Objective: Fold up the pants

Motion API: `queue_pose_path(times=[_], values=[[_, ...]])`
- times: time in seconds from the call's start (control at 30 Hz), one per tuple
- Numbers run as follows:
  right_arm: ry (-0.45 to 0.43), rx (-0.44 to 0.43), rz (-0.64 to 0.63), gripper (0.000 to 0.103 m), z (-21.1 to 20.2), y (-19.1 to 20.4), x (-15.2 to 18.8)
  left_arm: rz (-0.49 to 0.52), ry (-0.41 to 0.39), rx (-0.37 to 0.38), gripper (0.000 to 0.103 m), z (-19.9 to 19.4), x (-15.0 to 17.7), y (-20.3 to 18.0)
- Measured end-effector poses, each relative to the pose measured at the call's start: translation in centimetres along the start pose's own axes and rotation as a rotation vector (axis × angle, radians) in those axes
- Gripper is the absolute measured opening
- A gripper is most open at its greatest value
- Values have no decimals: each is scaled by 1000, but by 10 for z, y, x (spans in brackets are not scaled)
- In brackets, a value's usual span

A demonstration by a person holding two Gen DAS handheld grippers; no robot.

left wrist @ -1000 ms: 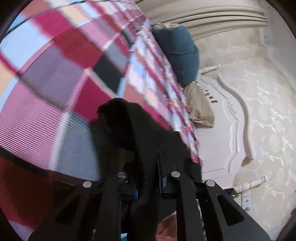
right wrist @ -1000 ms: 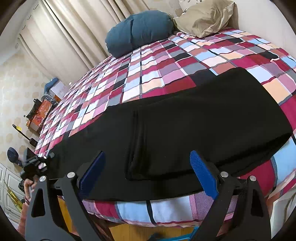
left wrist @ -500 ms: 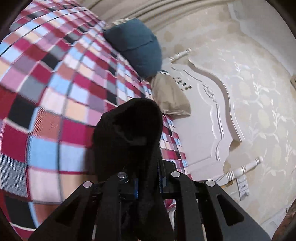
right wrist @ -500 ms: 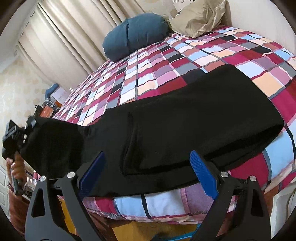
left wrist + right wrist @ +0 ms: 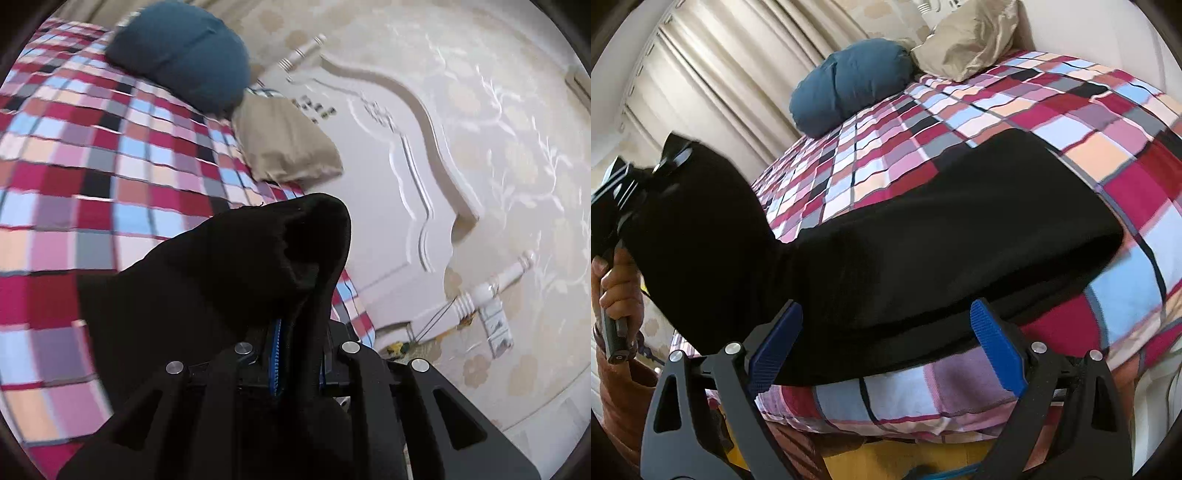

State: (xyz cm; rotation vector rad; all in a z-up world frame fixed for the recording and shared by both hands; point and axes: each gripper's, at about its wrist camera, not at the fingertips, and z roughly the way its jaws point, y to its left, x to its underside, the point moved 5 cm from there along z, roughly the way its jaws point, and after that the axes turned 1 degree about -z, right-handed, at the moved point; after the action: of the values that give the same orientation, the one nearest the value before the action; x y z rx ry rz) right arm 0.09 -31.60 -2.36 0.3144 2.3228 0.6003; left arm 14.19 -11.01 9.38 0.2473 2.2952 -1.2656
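Black pants (image 5: 953,229) lie across the near edge of a checked bed (image 5: 960,122). My left gripper (image 5: 295,354) is shut on one end of the pants (image 5: 229,280) and holds it lifted above the bed; in the right wrist view it shows at the far left (image 5: 661,162) with the cloth hanging from it. My right gripper (image 5: 886,343) is open and empty, just off the bed's near edge, its blue pads on either side of the pants' near border without touching it.
A blue pillow (image 5: 849,81) and a tan pillow (image 5: 967,40) lie at the head of the bed. A white carved headboard (image 5: 388,192) stands behind them, curtains (image 5: 731,74) along the far side. The person's hand (image 5: 617,280) holds the left gripper's handle.
My left gripper has lifted its end of the pants up off the bed and carried it toward the headboard side. The right gripper has stayed open at the bed's edge.
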Motion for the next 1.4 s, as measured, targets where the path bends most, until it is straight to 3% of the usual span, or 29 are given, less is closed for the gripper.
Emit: queue_pose_path(times=[0.2, 0.4, 0.67, 0.8, 0.97, 1.07, 1.17, 1.27, 1.4], values=[[-24, -1, 54, 92, -12, -23, -2, 43, 96, -34, 14, 80, 14, -20], [-51, 2, 109, 92, -24, -47, -5, 51, 179, -99, 14, 146, 37, -15], [-52, 17, 163, 92, -31, -74, -1, 76, 224, -191, 15, 193, 64, -2], [-50, 26, 169, 92, -33, -80, 0, 105, 227, -217, 20, 204, 74, 1], [-51, 44, 168, 92, -36, -82, -1, 90, 212, -156, 38, 212, 82, -6], [-55, 54, 160, 92, -41, -83, -4, 76, 197, -67, 45, 207, 86, -19], [-61, 36, 144, 92, -52, -83, -13, 34, 155, 44, 60, 184, 86, -28], [-50, -58, 141, 92, -59, -82, -30, -15, 78, 138, 74, 146, 83, -29], [2, -243, 218, 92, -49, -89, -60, -64, -4, 146, 84, 94, 81, -6]])
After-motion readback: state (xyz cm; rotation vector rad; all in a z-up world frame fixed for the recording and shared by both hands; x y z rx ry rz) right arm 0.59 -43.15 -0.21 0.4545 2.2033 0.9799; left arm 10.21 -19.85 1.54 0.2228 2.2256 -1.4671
